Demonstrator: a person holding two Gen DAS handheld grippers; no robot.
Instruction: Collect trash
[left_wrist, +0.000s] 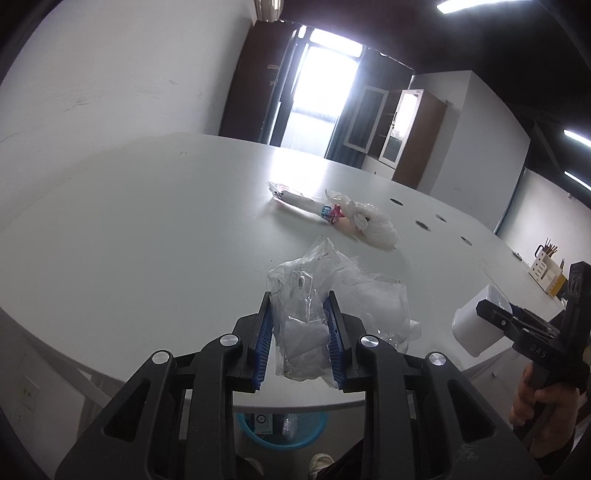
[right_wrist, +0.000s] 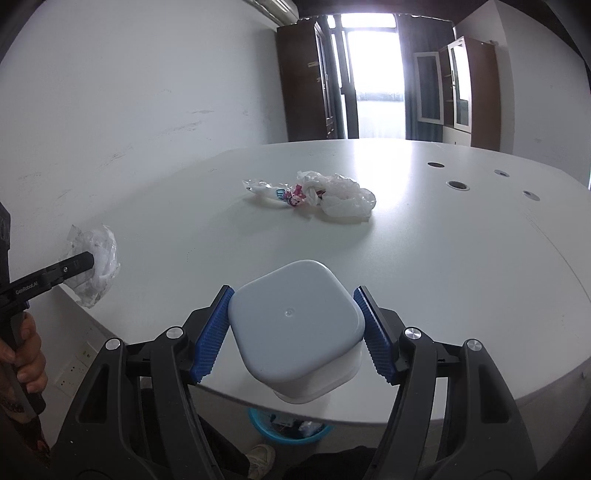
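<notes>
Pinching: L gripper (left_wrist: 300, 328) on clear plastic wad (left_wrist: 314, 295), R gripper (right_wrist: 293, 325) on white tub (right_wrist: 295, 332), prob. upturned.

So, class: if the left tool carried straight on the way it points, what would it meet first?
Probably the tabletop. The left tool, clamped on crumpled clear plastic, points slightly downward, short of the wrapper pile; depth is uncertain.

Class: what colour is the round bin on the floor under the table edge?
The round plastic bin is light blue, clearest in the right wrist view.
</notes>
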